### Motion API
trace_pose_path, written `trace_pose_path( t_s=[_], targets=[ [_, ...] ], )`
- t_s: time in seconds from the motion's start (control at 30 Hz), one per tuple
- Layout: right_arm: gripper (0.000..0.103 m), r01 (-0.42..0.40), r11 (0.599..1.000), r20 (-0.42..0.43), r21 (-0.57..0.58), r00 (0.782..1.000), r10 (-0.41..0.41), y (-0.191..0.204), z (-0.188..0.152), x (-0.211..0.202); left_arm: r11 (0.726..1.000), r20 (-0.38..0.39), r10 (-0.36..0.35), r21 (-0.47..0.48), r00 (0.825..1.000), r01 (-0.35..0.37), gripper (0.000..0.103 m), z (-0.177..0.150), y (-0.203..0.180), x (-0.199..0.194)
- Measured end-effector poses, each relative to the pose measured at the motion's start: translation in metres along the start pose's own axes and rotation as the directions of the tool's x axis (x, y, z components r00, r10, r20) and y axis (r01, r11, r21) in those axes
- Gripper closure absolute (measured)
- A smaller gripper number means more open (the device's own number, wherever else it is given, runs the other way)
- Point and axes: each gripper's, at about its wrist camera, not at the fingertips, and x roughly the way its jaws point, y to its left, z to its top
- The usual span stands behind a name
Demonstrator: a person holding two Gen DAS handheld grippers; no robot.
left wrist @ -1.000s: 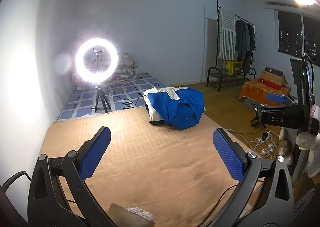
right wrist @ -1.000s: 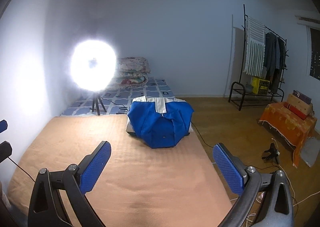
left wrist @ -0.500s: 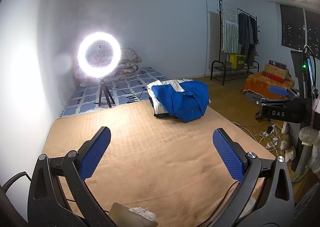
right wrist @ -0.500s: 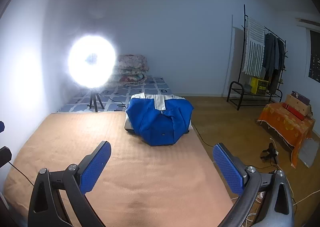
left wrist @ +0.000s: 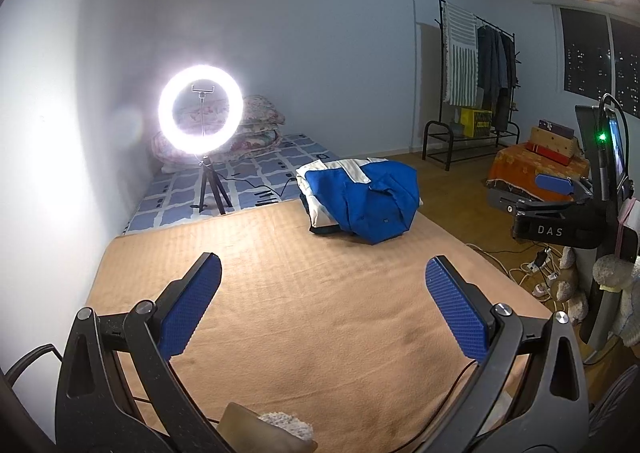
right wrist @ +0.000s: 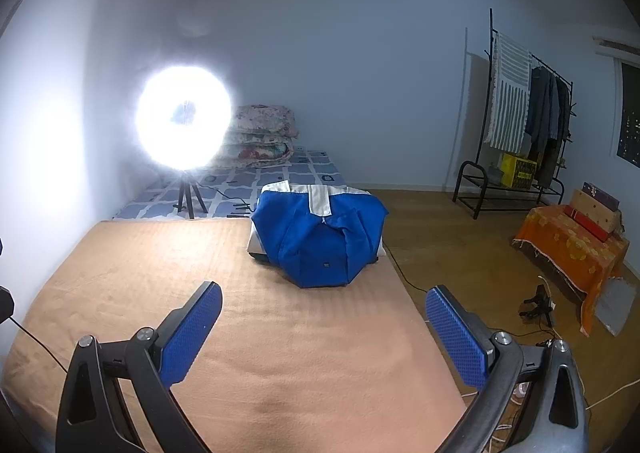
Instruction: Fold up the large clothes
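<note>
Left gripper (left wrist: 322, 307): jaws spread wide, empty, hovering over tan blanket (left wrist: 280, 293). Blue-and-white garment (left wrist: 360, 197) lies well apart at about 12–1 o'clock, far end of blanket, near right edge.

Right gripper (right wrist: 322, 327): also released, nothing held. Blue-and-white garment (right wrist: 318, 233) dead ahead at 12 o'clock, bundled atop folded pile; long axis seems to run 9–to–3.

Judgement: right gripper squarer to bundle, likely nearer; both must reach forward.
</note>
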Motion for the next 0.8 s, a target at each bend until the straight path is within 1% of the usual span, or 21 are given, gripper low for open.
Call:
trace_pose_path(
  t_s=[0.3,0.53,0.8],
  targets=[
    [0.000,-0.002,1.000,-0.002,-0.004,1.000,0.002,0.0010,-0.0018,0.0010,1.000,-0.002,0.011,0.002,1.000,-0.011,0.000,-0.0015,-0.0005,-0.0004],
    [0.000,-0.002,1.000,-0.001,-0.009,1.000,0.002,0.0028,-0.0025,0.0016,0.999,0.005,0.037,0.000,0.999,-0.037,0.000,-0.0025,-0.0040,-0.0043],
    [0.000,-0.004,1.000,-0.002,-0.007,1.000,0.004,0.0026,-0.0033,0.0029,0.999,0.011,0.043,0.015,0.999,-0.043,0.000,-0.0062,-0.0070,-0.0071]
  ],
)
